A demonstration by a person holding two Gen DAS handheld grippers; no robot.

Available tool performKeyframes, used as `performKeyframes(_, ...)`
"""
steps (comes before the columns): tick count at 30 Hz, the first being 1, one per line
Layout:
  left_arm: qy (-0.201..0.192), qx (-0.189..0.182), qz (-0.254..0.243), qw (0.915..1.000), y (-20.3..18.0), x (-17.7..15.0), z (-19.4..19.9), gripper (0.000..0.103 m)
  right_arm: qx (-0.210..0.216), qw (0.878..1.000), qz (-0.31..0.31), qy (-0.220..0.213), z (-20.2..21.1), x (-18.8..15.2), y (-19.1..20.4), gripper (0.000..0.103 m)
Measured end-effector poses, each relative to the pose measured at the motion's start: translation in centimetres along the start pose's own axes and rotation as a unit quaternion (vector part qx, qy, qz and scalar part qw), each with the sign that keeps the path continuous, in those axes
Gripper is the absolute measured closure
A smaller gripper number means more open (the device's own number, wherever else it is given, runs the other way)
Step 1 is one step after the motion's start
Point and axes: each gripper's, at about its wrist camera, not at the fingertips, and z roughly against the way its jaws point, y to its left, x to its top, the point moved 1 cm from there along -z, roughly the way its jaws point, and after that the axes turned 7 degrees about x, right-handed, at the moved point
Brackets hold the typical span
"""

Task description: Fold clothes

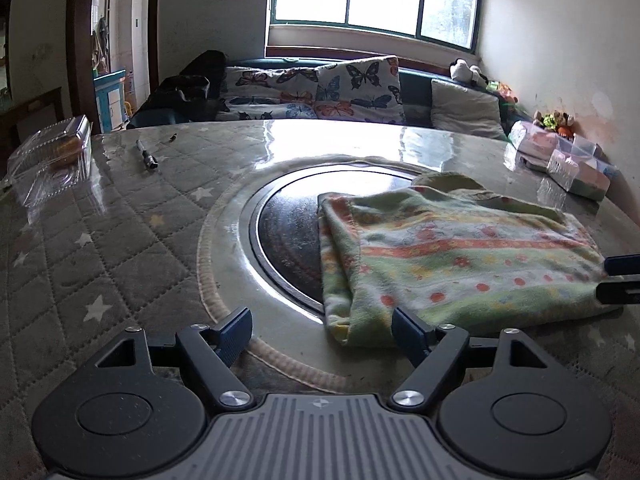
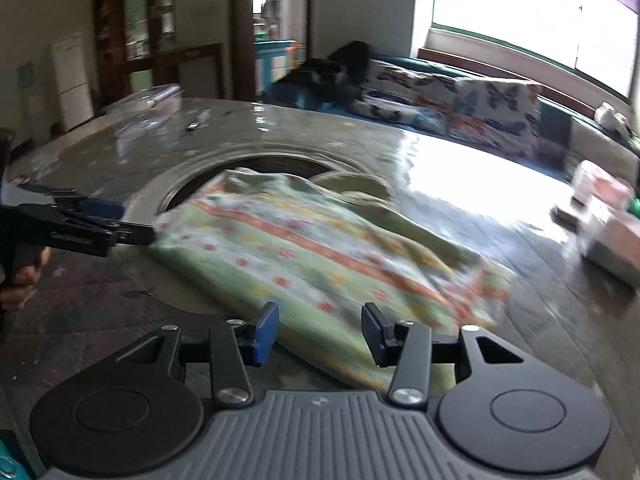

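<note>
A folded green cloth (image 1: 460,256) with orange stripes and dots lies on the round table, partly over its dark central plate (image 1: 284,232). My left gripper (image 1: 322,332) stands wide open at the cloth's near left corner, which lies just inside its right finger. The right gripper's fingertips (image 1: 620,276) show at the cloth's right edge. In the right wrist view the cloth (image 2: 320,248) is blurred; my right gripper (image 2: 320,332) hangs over its near edge, jaws partly apart, pads not pressing on it. The left gripper (image 2: 116,222) sits at the cloth's left corner, a hand (image 2: 20,280) holding it.
The table wears a grey quilted star cover (image 1: 100,248) under glossy film. A clear plastic box (image 1: 52,152) and a small dark tool (image 1: 146,156) lie at the far left. Several plastic boxes (image 1: 568,164) stand at the far right. A sofa with butterfly cushions (image 1: 320,88) runs behind.
</note>
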Motion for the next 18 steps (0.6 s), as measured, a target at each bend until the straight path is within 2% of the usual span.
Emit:
performKeyframes(7,0.008,0.004,0.005,0.9999,0.4,0.4,-0.1,0.023,0.048,0.997,0.063,0.0,-2.4,2.5,4.0,0.058)
performKeyframes(14,0.018,0.011,0.065,0.9977,3.1,1.6,0.1,0.025,0.094,0.987,0.13,0.003,-5.0,4.2,8.5,0.058)
performKeyframes(18,0.028,-0.007,0.114,0.9931,4.9,2.4,0.1,0.024,0.115,0.982,0.152,0.01,-7.0,5.0,10.5,0.058)
